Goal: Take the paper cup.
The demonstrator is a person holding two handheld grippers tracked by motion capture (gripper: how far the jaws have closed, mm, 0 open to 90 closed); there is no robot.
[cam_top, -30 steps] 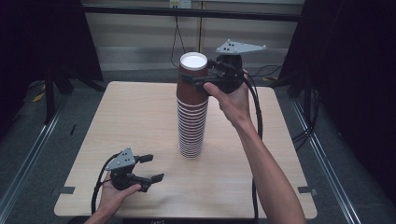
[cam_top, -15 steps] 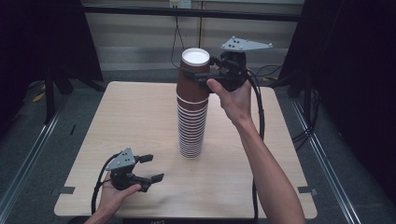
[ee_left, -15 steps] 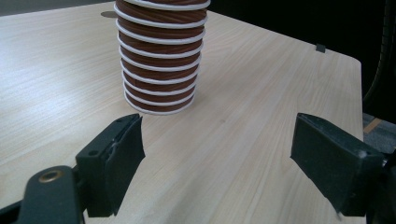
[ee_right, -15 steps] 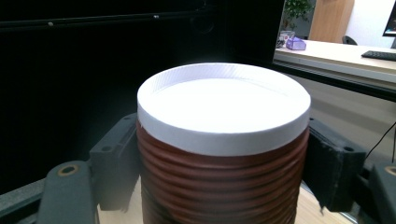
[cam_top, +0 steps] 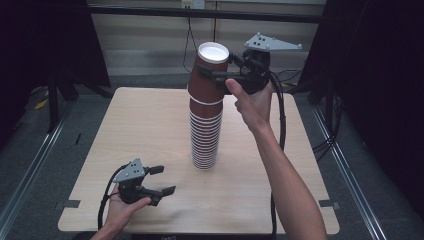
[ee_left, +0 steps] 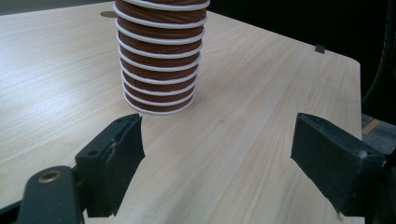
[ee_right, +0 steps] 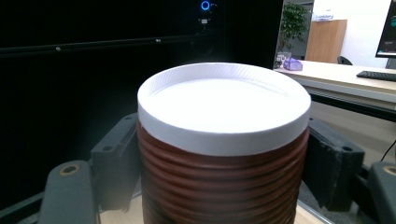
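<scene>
From the high view, a tall stack of brown ribbed paper cups [cam_top: 204,135] stands upside down near the middle of the wooden table [cam_top: 125,130]. The right gripper [cam_top: 220,76], held high toward 12 o'clock, has its jaws clamped on the sides of the top cup [cam_top: 207,75], which sits raised and tilted on the stack. The right gripper view adds the close detail: a black jaw pressed against each flank of that cup [ee_right: 224,154], its white base facing up. The left gripper [cam_top: 161,180] rests in the hand at 7 o'clock near the table's front edge; its own view shows the jaws spread wide with nothing between them and the stack's foot [ee_left: 159,70] just beyond
</scene>
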